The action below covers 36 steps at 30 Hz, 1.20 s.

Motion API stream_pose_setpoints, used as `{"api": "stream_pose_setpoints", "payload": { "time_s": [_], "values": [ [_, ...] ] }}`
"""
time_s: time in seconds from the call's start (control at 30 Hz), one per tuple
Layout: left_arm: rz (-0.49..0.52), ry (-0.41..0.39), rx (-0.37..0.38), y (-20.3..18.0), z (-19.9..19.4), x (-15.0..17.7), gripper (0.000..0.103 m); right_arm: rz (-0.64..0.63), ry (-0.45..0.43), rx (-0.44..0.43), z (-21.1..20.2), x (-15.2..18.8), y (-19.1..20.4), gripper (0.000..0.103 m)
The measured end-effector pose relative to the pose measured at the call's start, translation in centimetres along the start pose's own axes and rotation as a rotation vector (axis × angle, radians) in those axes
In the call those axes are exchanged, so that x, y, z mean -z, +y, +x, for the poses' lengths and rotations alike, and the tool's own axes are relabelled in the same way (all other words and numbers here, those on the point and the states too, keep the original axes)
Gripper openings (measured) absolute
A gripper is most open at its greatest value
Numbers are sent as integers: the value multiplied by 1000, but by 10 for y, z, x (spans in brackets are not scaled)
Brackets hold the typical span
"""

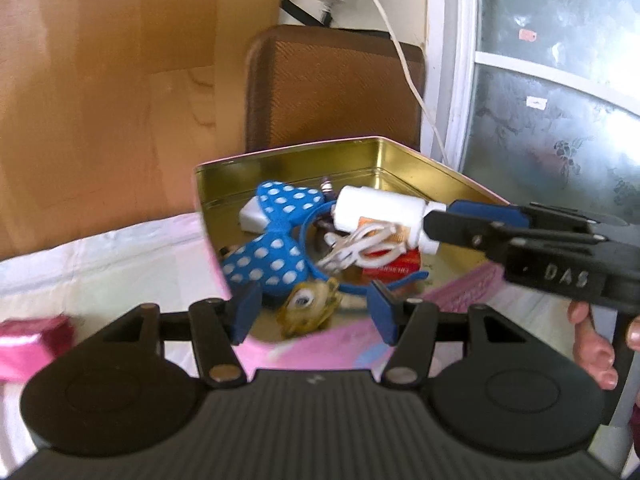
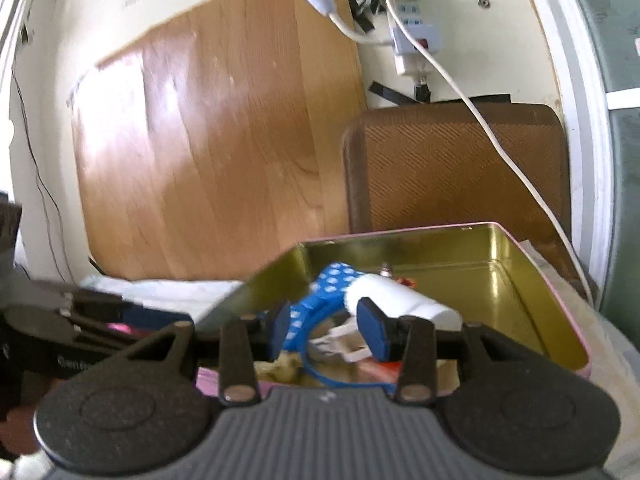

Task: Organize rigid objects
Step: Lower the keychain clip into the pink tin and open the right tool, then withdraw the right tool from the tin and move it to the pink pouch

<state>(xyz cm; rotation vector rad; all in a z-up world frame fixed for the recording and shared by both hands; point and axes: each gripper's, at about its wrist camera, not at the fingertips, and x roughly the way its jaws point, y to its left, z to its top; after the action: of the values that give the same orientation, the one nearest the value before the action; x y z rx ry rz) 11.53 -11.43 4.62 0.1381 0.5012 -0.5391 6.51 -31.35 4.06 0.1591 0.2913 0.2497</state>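
A gold-lined metal tin (image 1: 372, 156) with pink outer walls sat on a pale cloth-covered surface (image 1: 100, 264), in front of a brown woven-textured chair back (image 1: 336, 88) and a wooden panel (image 1: 104, 80). Inside the tin lay a jumble of small things: a blue headband with a white-dotted bow (image 1: 276, 240), a coil of white cable (image 1: 360, 248), a red-and-orange packet (image 1: 392, 268) and a yellowish toy with one big eye (image 1: 308, 308) near the front wall.

The right gripper (image 1: 434, 220) reached in from the right side over the tin and was clenched on the capped end of a white plastic bottle (image 1: 380, 208), which lay roughly level above the clutter (from the right wrist camera the same bottle (image 2: 396, 300) showed lying across between the blue pads (image 2: 372, 328), though how firmly they pressed there I cannot tell). Fingers of a hand (image 1: 592, 344) curled round the gripper's handle at the right edge.

The left gripper (image 1: 316, 312) hung just before the tin's near wall with its jaws released and nothing between them; the one-eyed toy showed through the gap. A shiny pink wrapped object (image 1: 32, 344) rested on the cloth well to the left of the tin. On the wall behind, a white power strip (image 2: 412, 40) trailed a white cord (image 2: 500, 148) down past the chair.
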Motion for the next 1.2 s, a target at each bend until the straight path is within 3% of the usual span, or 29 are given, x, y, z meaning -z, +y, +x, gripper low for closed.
{"api": "stream_pose_setpoints", "payload": {
  "time_s": [0.17, 0.23, 0.5, 0.7, 1.2],
  "values": [
    [-43, -6, -45, 19, -25, 20, 65, 53, -19, -70, -13, 5, 22, 39],
    [-50, -5, -89, 28, -34, 30, 69, 62, -19, -90, -16, 11, 35, 42],
    [-113, 23, -293, 78, -55, 72, 69, 72, 67, -80, -4, 49, 86, 42],
    [-172, 38, -412, 112, -63, 92, 73, 27, 110, -94, 7, 55, 118, 45],
    [-251, -19, -354, 124, -69, 101, 73, -49, 186, -53, 28, 67, 151, 47]
  ]
}}
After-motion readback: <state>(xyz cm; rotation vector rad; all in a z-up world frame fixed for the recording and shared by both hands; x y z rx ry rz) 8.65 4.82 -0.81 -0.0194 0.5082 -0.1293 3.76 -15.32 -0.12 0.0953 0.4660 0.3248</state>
